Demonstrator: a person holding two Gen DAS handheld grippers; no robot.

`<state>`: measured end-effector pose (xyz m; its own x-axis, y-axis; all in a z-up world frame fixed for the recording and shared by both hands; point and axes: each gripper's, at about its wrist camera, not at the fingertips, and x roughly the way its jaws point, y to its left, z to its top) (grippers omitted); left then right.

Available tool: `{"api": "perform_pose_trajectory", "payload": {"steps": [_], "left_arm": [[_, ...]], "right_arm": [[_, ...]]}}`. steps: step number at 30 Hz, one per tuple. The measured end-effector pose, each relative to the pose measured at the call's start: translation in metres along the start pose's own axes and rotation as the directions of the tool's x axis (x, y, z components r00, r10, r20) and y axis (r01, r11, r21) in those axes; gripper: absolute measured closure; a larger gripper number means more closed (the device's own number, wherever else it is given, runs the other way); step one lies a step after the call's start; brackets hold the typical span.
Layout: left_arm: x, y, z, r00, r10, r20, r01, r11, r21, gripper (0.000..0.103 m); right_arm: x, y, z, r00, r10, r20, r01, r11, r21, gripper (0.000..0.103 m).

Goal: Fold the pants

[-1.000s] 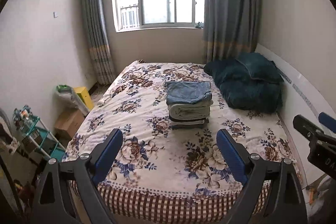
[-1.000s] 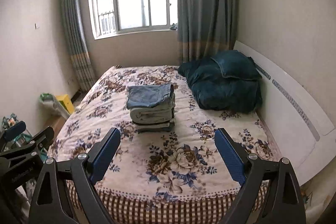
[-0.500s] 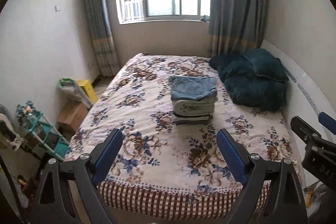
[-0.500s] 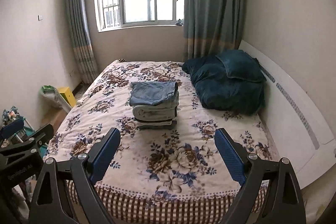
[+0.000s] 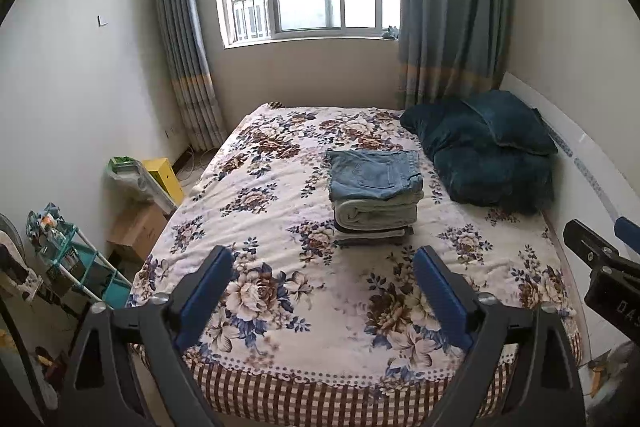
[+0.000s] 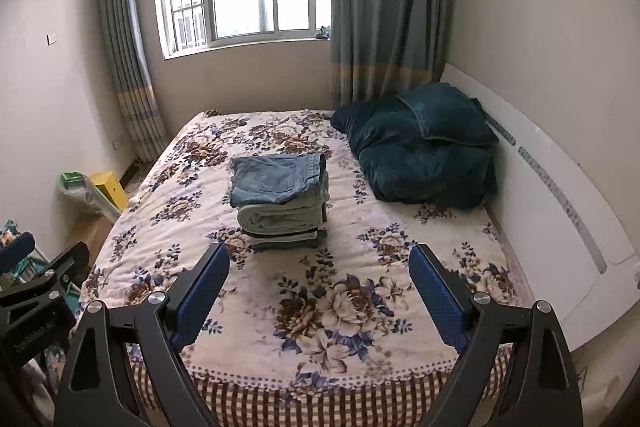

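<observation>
The folded pants (image 5: 374, 175) lay on top of a stack of folded clothes (image 5: 375, 215) at the middle of the bed (image 5: 280, 211), just left of the dark teal bedding (image 5: 486, 159). The left hand-held gripper (image 5: 322, 293) and the right hand-held gripper (image 6: 319, 291) both stood at frame bottom with jaws wide apart, holding nothing. Only the left view showed the cardboard box (image 5: 138, 229) and teal rack (image 5: 76, 267) at lower left; the right view alone showed the long white headboard (image 6: 560, 211).
</observation>
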<state>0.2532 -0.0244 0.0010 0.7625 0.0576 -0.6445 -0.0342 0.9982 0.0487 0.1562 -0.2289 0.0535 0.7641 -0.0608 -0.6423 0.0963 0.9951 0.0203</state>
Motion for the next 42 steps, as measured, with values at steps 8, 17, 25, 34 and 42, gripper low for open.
{"api": "perform_pose_trajectory", "payload": {"steps": [8,17,25,34,42], "left_arm": [[0.005,0.002,-0.003,1.0,0.013,-0.003,-0.013,1.0,-0.002,0.001],[0.005,0.005,-0.004,1.0,0.031,-0.003,-0.031,1.0,0.0,0.001],[0.005,0.007,-0.006,0.999,0.031,-0.008,-0.031,1.0,-0.003,0.001],[0.001,0.009,-0.007,1.0,0.028,-0.001,-0.028,1.0,0.002,0.001],[-0.007,0.006,-0.003,0.999,0.031,0.019,-0.031,0.999,0.008,0.001]], "right_arm": [[0.013,0.005,-0.004,1.0,0.013,-0.02,-0.014,1.0,-0.016,0.006],[0.012,0.009,-0.009,1.0,0.018,-0.022,-0.019,0.999,-0.028,0.006],[0.01,0.009,-0.014,0.999,0.018,-0.028,-0.019,0.999,-0.035,0.006],[0.005,0.007,-0.013,1.0,0.02,-0.02,-0.02,0.999,-0.037,0.006],[0.003,0.008,-0.015,0.999,0.026,-0.021,-0.026,0.999,-0.034,0.006]]}}
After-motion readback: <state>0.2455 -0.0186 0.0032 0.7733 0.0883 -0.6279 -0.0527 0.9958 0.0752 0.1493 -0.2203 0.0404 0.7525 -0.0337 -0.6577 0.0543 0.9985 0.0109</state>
